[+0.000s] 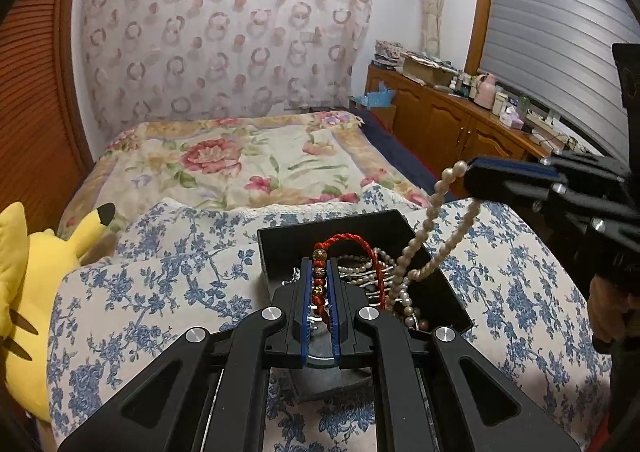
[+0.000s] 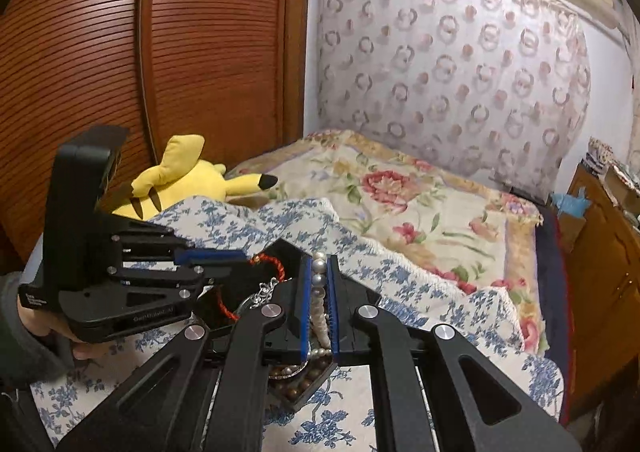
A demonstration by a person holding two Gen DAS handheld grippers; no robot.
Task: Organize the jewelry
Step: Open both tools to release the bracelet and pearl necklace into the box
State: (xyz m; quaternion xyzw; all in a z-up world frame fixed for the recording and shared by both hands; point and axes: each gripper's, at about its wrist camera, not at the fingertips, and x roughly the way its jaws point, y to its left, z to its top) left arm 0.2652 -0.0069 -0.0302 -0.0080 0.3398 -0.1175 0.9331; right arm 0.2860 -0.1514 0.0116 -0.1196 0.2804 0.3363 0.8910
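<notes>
A black open jewelry box [image 1: 280,240] sits on the blue floral cloth on the bed, with pearl strands and chains tangled inside. My left gripper [image 1: 320,266] is shut on a red cord bracelet [image 1: 348,242] with brown beads, held just over the box. My right gripper [image 2: 319,266] is shut on a pearl necklace [image 2: 319,278], lifted above the box. In the left wrist view the right gripper [image 1: 466,168] comes in from the right, and the pearl necklace [image 1: 430,220] hangs from it down into the box. In the right wrist view the left gripper [image 2: 246,257] holds the red cord [image 2: 276,264].
A yellow plush toy [image 1: 36,264] lies at the left of the cloth, also in the right wrist view [image 2: 180,180]. A floral blanket [image 1: 240,164] covers the bed beyond. A wooden cabinet [image 1: 452,120] with clutter stands to the right. A slatted wooden wardrobe [image 2: 160,52] stands to the left.
</notes>
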